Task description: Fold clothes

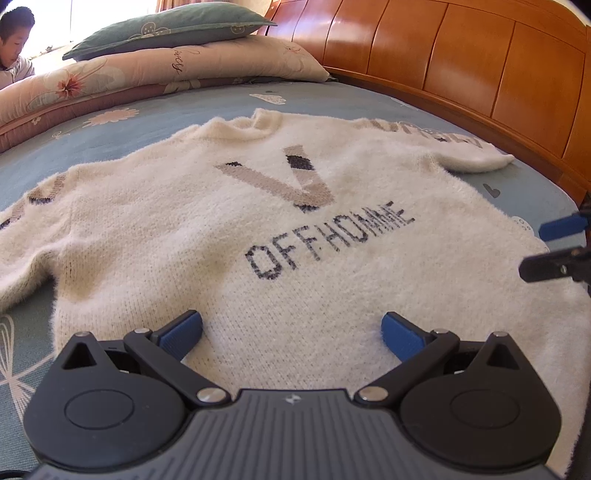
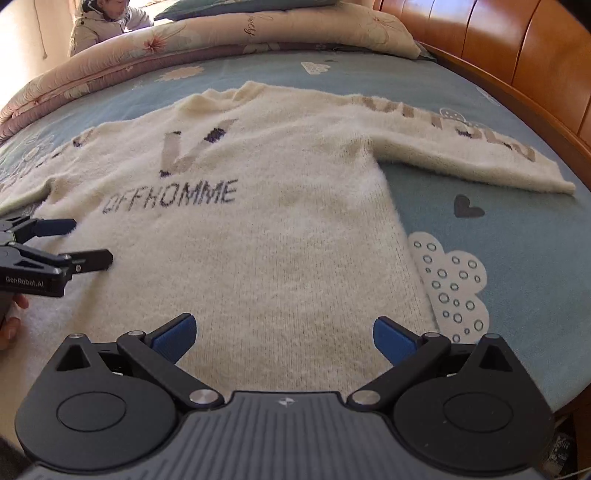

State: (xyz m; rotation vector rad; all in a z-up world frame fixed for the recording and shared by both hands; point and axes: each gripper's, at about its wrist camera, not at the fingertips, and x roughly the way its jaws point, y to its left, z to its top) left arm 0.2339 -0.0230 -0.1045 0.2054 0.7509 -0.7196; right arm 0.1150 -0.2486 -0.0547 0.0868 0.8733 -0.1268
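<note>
A fuzzy cream sweater (image 1: 280, 229) (image 2: 266, 221) lies flat, front up, on the bed, with a large V and the lettering OFFHOMME knitted on its chest. Both sleeves are spread out sideways; the right sleeve (image 2: 472, 147) reaches toward the headboard. My left gripper (image 1: 291, 332) (image 2: 88, 240) hovers open over the lower left part of the sweater, nothing between its blue pads. My right gripper (image 2: 284, 334) (image 1: 532, 251) is open too, over the lower right part near the hem, holding nothing.
The blue patterned bedsheet (image 2: 498, 229) surrounds the sweater. A folded floral quilt (image 1: 122, 85) and a green pillow (image 1: 173, 31) lie at the far side. A wooden headboard (image 1: 461, 62) runs along the right. A person (image 2: 107, 22) sits beyond the quilt.
</note>
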